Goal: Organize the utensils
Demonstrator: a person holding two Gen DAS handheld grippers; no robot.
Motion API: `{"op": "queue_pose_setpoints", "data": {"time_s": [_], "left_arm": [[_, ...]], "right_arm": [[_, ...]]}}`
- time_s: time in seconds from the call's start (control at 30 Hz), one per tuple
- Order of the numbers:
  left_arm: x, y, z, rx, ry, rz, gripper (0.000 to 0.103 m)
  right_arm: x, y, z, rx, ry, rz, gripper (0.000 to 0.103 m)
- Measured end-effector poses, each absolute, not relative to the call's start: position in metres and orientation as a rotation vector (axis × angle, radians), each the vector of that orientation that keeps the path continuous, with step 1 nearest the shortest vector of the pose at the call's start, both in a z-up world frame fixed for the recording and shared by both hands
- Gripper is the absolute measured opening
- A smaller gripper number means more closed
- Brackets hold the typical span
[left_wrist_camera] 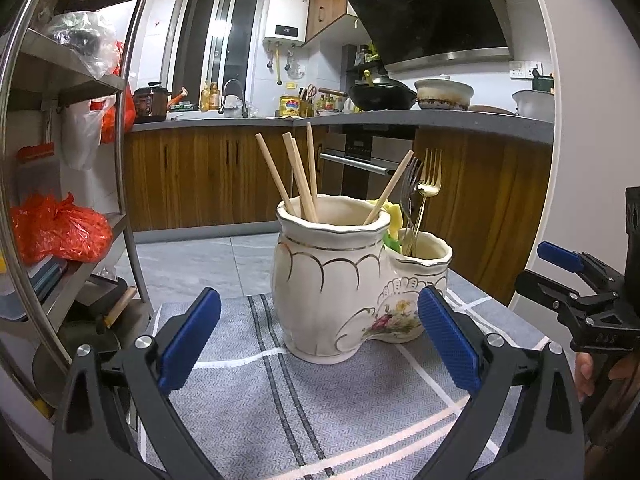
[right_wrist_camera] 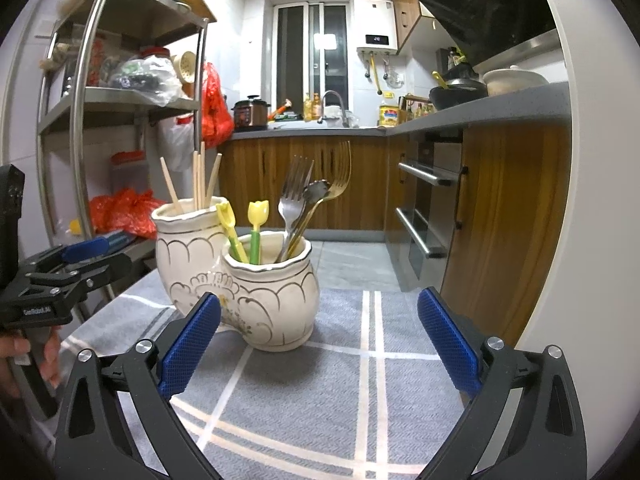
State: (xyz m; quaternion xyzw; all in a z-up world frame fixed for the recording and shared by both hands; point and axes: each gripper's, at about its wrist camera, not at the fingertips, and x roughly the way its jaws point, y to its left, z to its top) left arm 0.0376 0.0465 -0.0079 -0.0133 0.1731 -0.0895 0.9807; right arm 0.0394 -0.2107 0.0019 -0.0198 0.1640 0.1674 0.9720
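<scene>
Utensils, i.e. forks (right_wrist_camera: 298, 204) & chopsticks (left_wrist_camera: 298, 176), stand in ceramic holder (right_wrist_camera: 276, 300) on bench; I'd pinch slick metal stems mid-shaft w/ right gripper (right_wrist_camera: 320, 344), both grippers gaping wide, empty.

A cream ceramic two-pot utensil holder (right_wrist_camera: 240, 276) stands upright. Its taller pot holds leaning wooden chopsticks (right_wrist_camera: 200, 180); its lower pot holds metal forks (right_wrist_camera: 304, 200) and two yellow-tipped green plastic picks (right_wrist_camera: 248, 232).

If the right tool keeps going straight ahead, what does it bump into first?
Most likely the cream ceramic double-pot utensil holder. The open right tool points at its shorter pot, which holds the forks, with only grey striped cloth between them. Depth is hard to judge, so it could pass slightly to the right.
</scene>
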Motion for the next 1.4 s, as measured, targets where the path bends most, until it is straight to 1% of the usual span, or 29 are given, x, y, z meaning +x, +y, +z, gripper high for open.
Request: {"op": "queue_pose_setpoints", "data": {"time_s": [1.4], "left_arm": [[0.0360,0.0476,-0.0078,-0.003,0.356,-0.151,0.097]], "right_arm": [[0.0394,-0.2109,0.0015,-0.040,0.331,0.338,0.098]]}}
